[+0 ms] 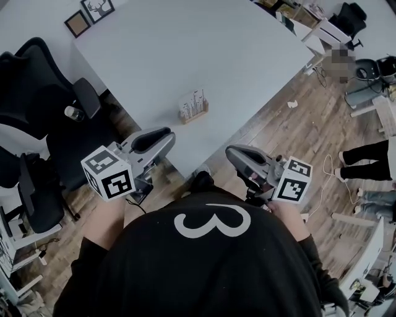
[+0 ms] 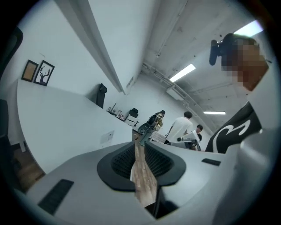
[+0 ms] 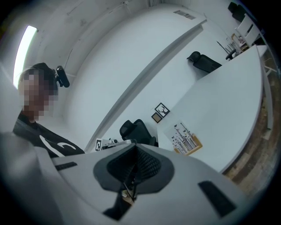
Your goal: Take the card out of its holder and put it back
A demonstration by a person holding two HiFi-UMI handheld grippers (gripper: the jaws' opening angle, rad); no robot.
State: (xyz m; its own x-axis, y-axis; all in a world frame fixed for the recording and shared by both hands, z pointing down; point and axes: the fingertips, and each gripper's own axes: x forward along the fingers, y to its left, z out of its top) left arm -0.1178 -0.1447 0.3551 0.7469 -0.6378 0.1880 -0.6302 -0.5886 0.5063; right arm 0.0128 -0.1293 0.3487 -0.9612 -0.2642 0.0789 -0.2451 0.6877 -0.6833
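Note:
A white card printed with thin black trees stands upright in a small wooden holder (image 1: 192, 106) near the front edge of the white table (image 1: 204, 49). The right gripper view shows the card and holder (image 3: 186, 139) to the right of the jaws. In the left gripper view the card (image 2: 106, 137) is only a faint pale rectangle on the table. My left gripper (image 1: 166, 134) and right gripper (image 1: 231, 152) hover close to my body, short of the table's edge and apart from the card. Both jaws stand closed with nothing between them, in the left gripper (image 2: 139, 144) and the right gripper (image 3: 134, 147).
Black office chairs (image 1: 37, 93) crowd the left side of the table. Two framed pictures (image 1: 90, 15) lean at the far left corner. A person's legs (image 1: 365, 151) and more furniture are on the wooden floor (image 1: 291, 130) to the right.

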